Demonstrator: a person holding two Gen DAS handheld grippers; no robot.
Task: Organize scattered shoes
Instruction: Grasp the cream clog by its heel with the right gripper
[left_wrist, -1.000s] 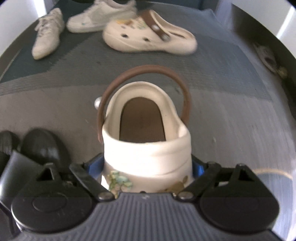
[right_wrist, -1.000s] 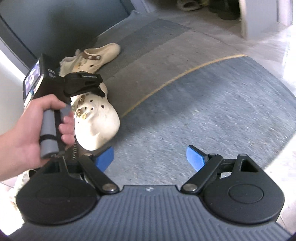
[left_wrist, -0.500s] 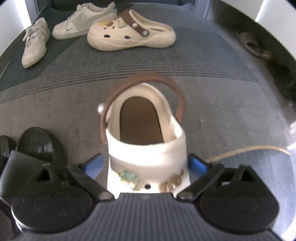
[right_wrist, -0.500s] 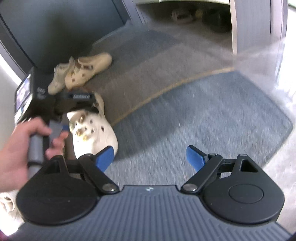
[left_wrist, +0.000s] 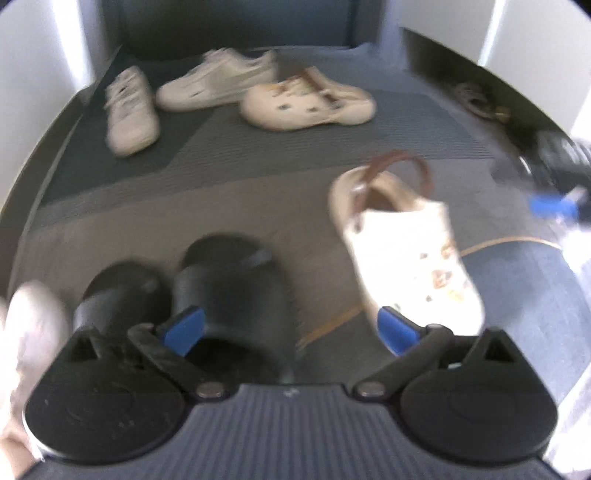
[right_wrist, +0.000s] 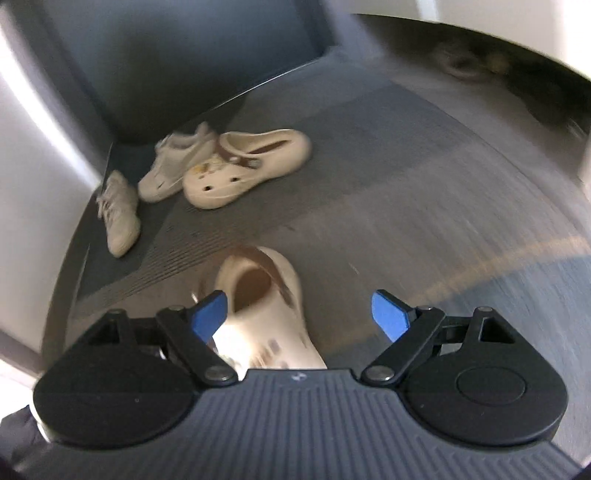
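Nearest in our left wrist view, the left gripper (left_wrist: 286, 330) holds its fingers spread with nothing between them, hanging over a pair of black slides (left_wrist: 207, 288) set side by side. Just to their right lies the near clog (left_wrist: 402, 243), cream foam with a brown heel strap, sole down on the grey carpet (left_wrist: 258, 192). In the right wrist view our right gripper (right_wrist: 299, 314) is likewise spread wide and empty, with that clog (right_wrist: 258, 291) just ahead of its left finger.

We judge the clog light, springy and a little slick; the stiff side walls by the opening should give the surest hold, while the strap would swing.

Farther off, its mate (left_wrist: 306, 101) lies well apart, beside two pale sneakers (left_wrist: 173, 98). Only the left view shows the slides; only the right view looks down into the near clog's brown footbed.
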